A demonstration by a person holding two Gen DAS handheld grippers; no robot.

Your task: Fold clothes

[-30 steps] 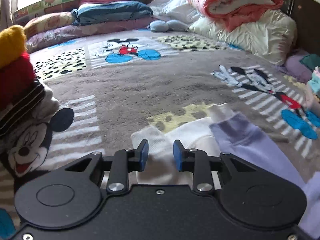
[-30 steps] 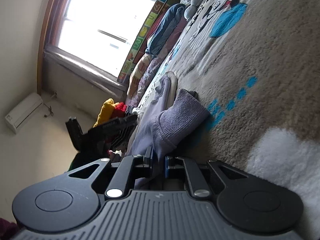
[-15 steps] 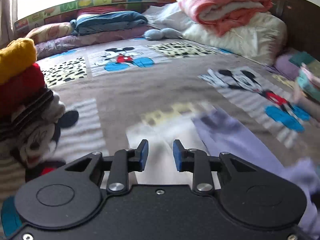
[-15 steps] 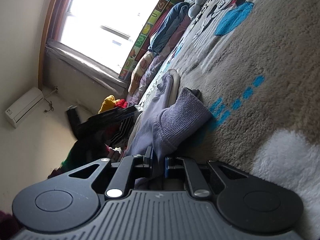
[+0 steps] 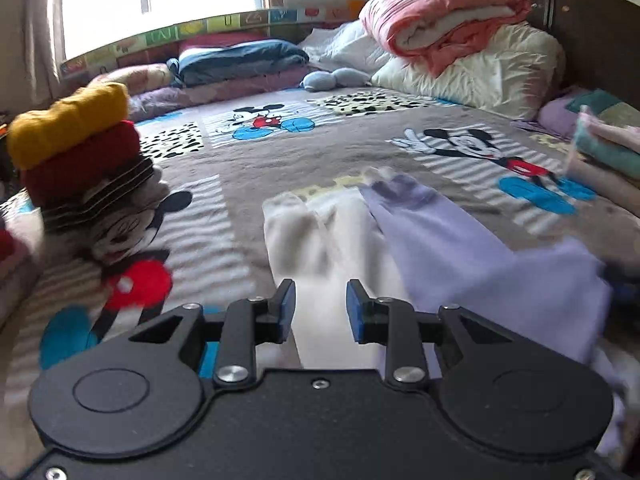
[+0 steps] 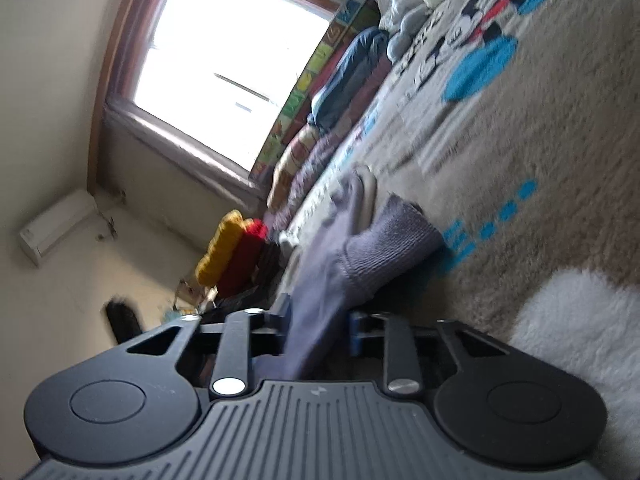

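Here the left gripper [image 5: 320,306] hangs low over the bed with its blue-padded fingers apart and nothing between them; the white part of the garment [image 5: 324,240] lies just beyond and beneath the tips. The right gripper [image 6: 318,326] is turned on its side, its fingers also spread, with a fold of the lavender garment [image 6: 316,300] passing through the gap; the cloth touches the left-hand finger, but no squeeze shows. From there the lavender sleeve [image 5: 460,240] runs across the white cloth, its ribbed cuff [image 6: 394,244] resting on the Mickey Mouse blanket [image 5: 360,152]. Beside the left gripper stands a stack of folded clothes [image 5: 80,148], yellow on red on striped. Farther off, pillows and a rolled pink quilt [image 5: 440,20] sit against the headboard, and another folded pile [image 5: 604,148] lies at the right edge.
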